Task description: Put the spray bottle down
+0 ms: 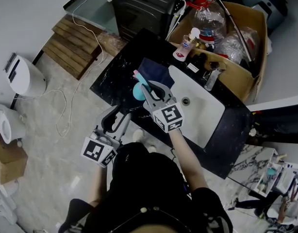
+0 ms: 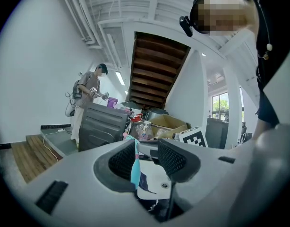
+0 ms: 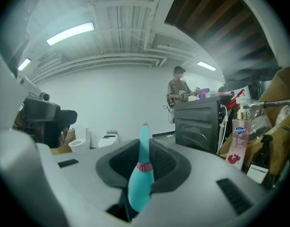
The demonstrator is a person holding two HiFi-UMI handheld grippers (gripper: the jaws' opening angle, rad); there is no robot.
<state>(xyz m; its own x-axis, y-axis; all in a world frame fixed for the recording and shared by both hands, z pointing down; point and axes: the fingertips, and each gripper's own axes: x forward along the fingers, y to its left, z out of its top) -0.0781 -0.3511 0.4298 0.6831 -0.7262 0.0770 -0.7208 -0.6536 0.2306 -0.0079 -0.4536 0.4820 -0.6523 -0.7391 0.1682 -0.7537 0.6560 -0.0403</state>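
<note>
A teal spray bottle [image 1: 138, 90] with a slim neck hangs over the front left part of the black countertop [image 1: 115, 81]. My right gripper [image 1: 148, 90] is shut on it. In the right gripper view the spray bottle [image 3: 141, 183] stands upright between the jaws of the right gripper [image 3: 144, 161], its nozzle pointing up. My left gripper [image 1: 116, 119] hovers lower, just off the counter's front edge, and is open with nothing in it. The left gripper view looks through the left gripper [image 2: 148, 151] at the spray bottle [image 2: 135, 167] and the sink beyond.
A white sink [image 1: 200, 113] is set into the counter, with a dark blue cloth [image 1: 156, 71] beside it. Behind stand a pink soap bottle [image 1: 184, 46], a cardboard box [image 1: 246, 76] of bottles and a black appliance [image 1: 141, 6]. Wooden steps [image 1: 74, 45] lie at the left. A person [image 3: 178, 90] stands far off.
</note>
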